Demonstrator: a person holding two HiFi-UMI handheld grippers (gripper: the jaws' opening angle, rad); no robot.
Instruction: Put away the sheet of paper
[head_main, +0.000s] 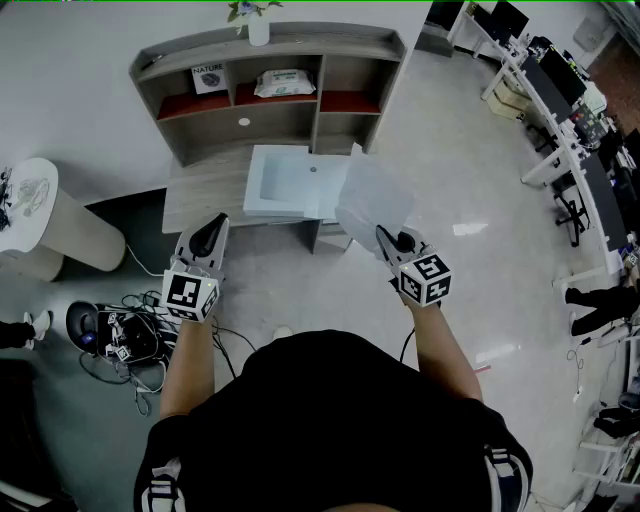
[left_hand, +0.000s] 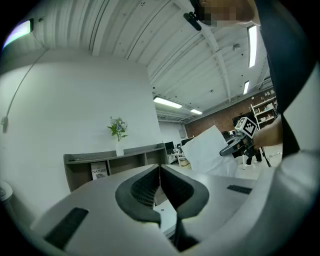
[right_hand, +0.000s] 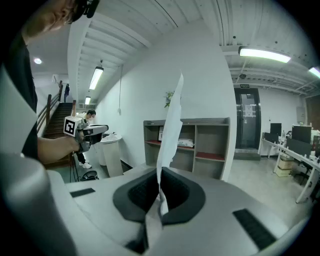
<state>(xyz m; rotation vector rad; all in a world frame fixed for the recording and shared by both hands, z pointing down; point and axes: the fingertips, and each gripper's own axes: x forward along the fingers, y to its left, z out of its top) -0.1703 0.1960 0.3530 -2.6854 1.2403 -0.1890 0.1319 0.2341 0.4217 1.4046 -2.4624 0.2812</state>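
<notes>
The white sheet of paper hangs in the air over the right end of the grey desk. My right gripper is shut on its lower edge. In the right gripper view the sheet rises edge-on from between the closed pads of the right gripper. An open pale drawer lies just left of the sheet in the desk. My left gripper hovers over the desk's front left, shut with nothing in it. In the left gripper view, the left gripper has its pads together, and the sheet shows at the right.
A grey shelf unit stands at the back of the desk with a book, a white packet and a vase on top. A round white side table and tangled cables lie at the left. Office desks are at the right.
</notes>
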